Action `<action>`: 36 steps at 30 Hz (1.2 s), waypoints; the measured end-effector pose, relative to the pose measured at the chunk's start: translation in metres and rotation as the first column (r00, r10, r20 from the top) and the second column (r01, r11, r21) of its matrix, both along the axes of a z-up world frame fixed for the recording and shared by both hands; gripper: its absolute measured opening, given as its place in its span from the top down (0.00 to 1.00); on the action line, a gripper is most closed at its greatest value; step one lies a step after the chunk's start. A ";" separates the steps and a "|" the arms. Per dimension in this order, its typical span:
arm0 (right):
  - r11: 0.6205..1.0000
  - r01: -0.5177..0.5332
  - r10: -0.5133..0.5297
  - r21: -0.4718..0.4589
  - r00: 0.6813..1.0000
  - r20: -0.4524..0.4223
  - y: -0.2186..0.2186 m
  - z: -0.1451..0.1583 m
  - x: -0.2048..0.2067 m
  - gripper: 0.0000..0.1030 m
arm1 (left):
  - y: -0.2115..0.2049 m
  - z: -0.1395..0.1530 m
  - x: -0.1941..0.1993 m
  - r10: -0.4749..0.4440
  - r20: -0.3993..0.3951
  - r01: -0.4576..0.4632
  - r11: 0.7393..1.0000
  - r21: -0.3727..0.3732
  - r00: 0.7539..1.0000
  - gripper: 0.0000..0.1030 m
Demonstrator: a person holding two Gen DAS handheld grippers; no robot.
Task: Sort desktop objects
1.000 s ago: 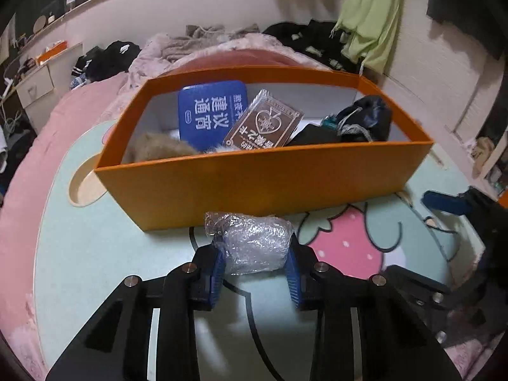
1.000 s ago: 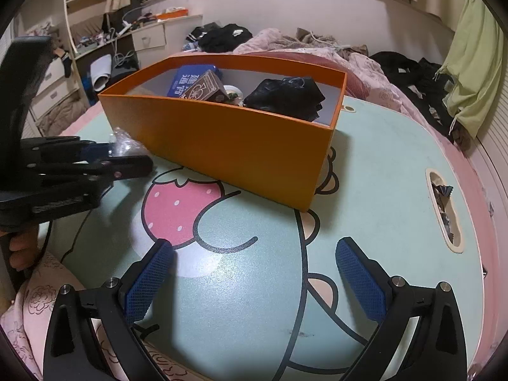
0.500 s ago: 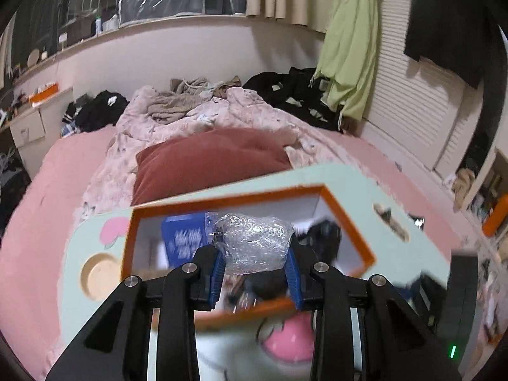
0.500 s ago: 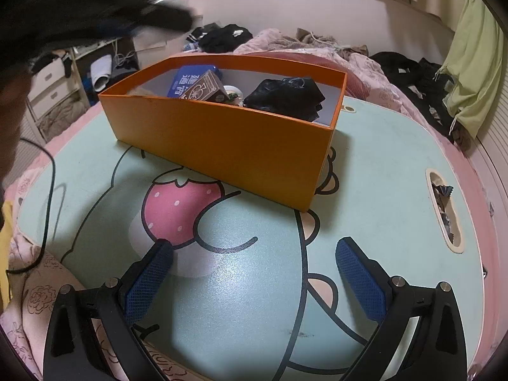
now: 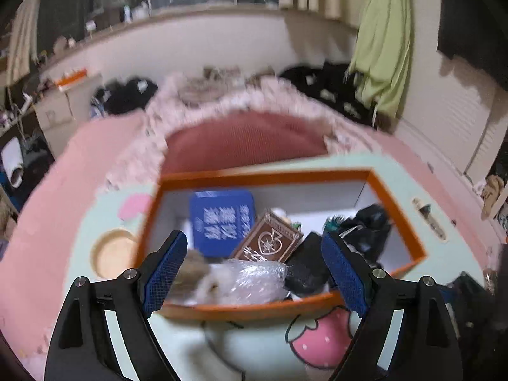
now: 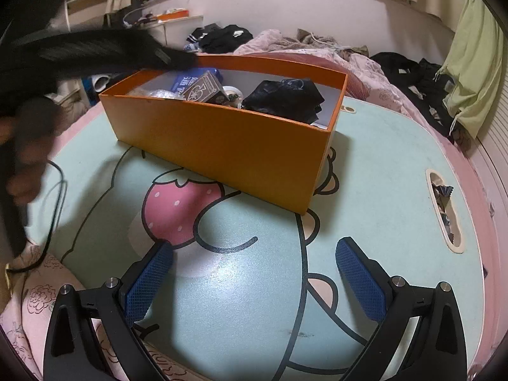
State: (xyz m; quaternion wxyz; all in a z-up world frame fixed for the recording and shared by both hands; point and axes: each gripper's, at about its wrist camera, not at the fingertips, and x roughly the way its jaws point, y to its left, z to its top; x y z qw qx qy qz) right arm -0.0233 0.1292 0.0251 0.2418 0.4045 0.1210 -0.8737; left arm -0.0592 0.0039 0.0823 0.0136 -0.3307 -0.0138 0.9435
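Observation:
My left gripper [image 5: 250,273] is open and empty, held above the near side of the orange box [image 5: 254,309]. A crumpled clear plastic wrap [image 5: 250,281] lies inside the box below the jaws, next to a blue tin [image 5: 222,219], a brown card pack [image 5: 266,244] and a black bundle [image 5: 365,228]. In the right wrist view the orange box [image 6: 222,139] stands on the mint table [image 6: 381,190], and my left gripper is a blurred black shape over its left end. My right gripper [image 6: 254,282] is open and empty, low over the table's front.
A slot with foil scraps [image 6: 444,209] is cut into the table at the right. A round cup recess [image 5: 111,254] sits left of the box. A black cable [image 6: 54,209] hangs off the table's left edge. A bed with clothes lies behind.
My left gripper lifted the plastic wrap from the table up over the box, then opened; the wrap now lies in the box. The right gripper has not moved.

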 end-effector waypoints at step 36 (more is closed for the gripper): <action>1.000 -0.001 0.001 0.000 1.000 -0.001 0.001 0.000 -0.002 0.00 | -0.006 -0.080 0.044 0.020 0.262 -0.021 1.000 0.001 0.965 0.00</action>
